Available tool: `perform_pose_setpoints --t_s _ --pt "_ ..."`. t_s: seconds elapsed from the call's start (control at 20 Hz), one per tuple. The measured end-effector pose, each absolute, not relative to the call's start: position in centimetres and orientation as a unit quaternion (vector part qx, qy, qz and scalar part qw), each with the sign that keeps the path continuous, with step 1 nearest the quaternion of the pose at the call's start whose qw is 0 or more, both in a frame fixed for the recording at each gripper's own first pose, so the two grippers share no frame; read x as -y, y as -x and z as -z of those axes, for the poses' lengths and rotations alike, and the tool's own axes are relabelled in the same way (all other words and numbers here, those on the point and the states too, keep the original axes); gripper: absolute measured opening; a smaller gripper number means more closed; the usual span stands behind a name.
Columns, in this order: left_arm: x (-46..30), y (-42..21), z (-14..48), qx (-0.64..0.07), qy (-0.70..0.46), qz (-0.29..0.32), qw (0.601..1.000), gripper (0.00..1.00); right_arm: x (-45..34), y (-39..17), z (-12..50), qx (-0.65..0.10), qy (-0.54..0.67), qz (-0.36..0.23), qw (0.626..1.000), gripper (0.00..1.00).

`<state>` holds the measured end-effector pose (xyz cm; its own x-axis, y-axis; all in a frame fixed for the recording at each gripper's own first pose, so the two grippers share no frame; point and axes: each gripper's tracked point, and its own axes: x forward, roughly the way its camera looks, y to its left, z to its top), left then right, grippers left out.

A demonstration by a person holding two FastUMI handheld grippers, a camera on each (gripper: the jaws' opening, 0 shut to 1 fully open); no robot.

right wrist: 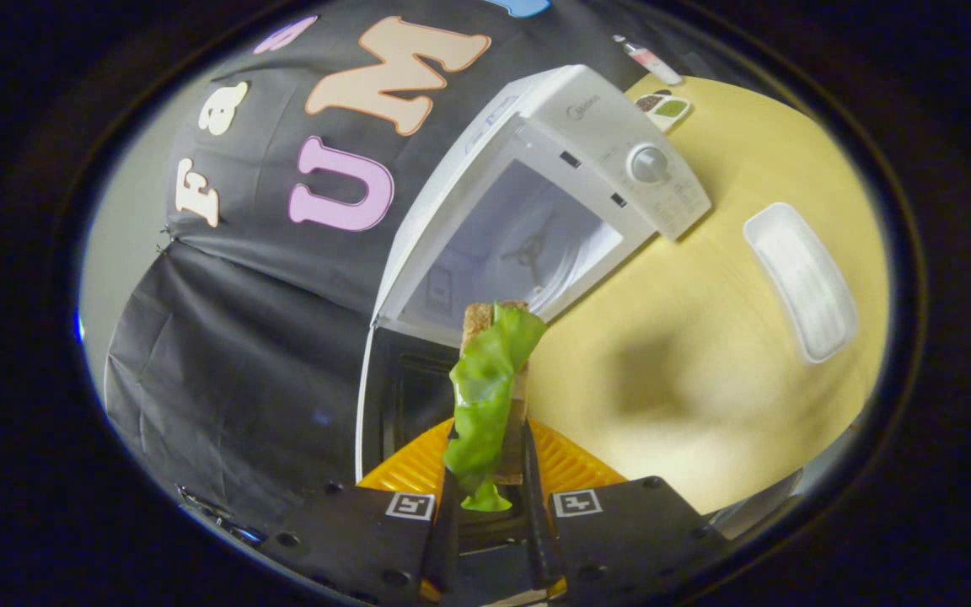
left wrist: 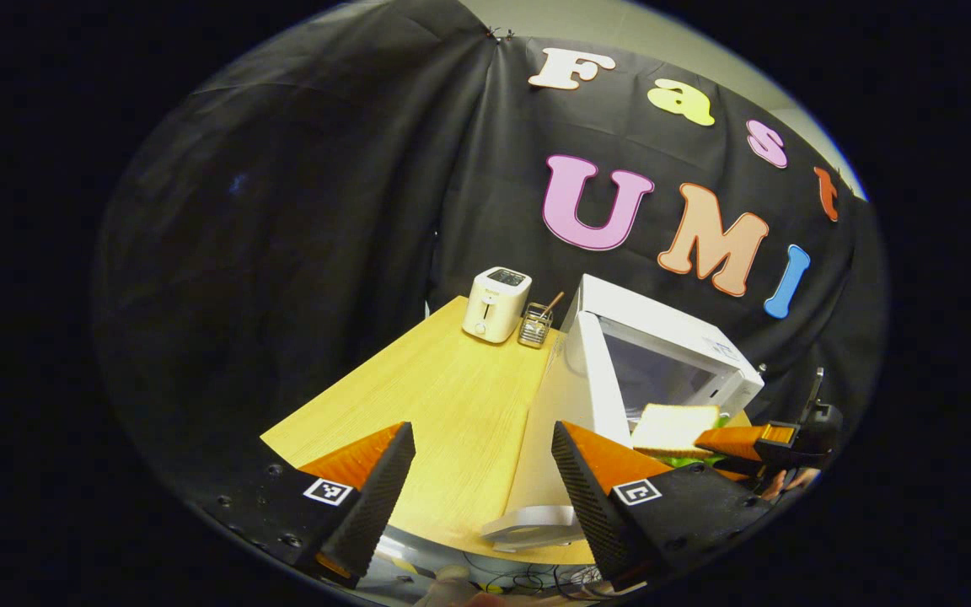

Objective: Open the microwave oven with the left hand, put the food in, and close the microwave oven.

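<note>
Toaster [left wrist: 496, 303] in left gripper view, white tray [right wrist: 800, 280] in right gripper view

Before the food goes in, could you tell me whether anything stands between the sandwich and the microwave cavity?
Nothing visible does: the microwave door is swung open, and the sandwich in the right tool faces the bare cavity.

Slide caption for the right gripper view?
Right gripper carries a lettuce sandwich toward the open microwave.

A small grey brand mark sits on the microwave [right wrist: 536, 194] above its dial, too blurred to read. Square black-and-white marker tags sit on the tongs [right wrist: 492, 485].
</note>
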<state>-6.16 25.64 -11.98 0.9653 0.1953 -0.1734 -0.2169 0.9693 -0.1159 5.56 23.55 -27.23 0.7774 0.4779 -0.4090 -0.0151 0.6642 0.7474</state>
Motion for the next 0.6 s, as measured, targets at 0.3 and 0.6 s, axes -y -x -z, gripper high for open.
perform_pose_setpoints --t_s 0.3,0.6 --pt "-27.9 5.9 12.1 -0.086 0.046 -0.108 0.989 0.96 -26.8 -10.8 27.9 -0.251 -0.412 -0.13 0.866 0.36" --pt "-27.0 4.7 12.2 -0.089 0.049 -0.086 0.991 0.96 -26.1 -17.4 28.2 -0.207 -0.415 -0.08 0.883 0.36"
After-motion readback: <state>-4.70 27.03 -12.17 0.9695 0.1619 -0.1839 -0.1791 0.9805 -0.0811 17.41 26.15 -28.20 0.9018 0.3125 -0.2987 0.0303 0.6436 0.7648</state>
